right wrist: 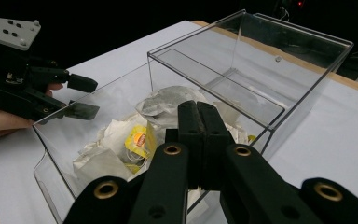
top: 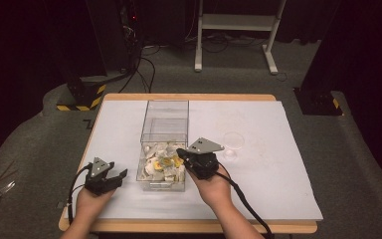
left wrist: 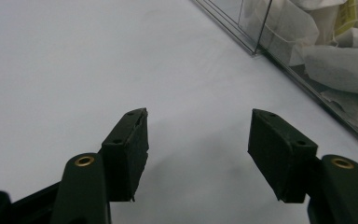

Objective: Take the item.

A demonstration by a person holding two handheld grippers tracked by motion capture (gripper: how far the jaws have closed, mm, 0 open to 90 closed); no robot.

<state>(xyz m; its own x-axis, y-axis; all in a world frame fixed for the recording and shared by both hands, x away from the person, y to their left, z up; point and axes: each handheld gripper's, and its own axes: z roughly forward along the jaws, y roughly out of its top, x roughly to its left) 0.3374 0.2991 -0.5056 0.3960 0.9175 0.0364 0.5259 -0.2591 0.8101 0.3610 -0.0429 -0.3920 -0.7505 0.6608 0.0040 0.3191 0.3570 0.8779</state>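
Note:
A clear acrylic box with two compartments stands mid-table. Its far compartment is empty; the near one holds a heap of white tea bags, some with yellow tags. My right gripper hangs over the near compartment's right rim, just above the bags. In the right gripper view its jaws are pressed together and I see nothing between them. My left gripper rests low on the white table surface just left of the box, open and holding nothing. The box wall is to its right.
A clear round dish lies on the white table cover right of the box, with a small clear object near it. The wooden table edge runs along the front. On the floor beyond stands a white frame.

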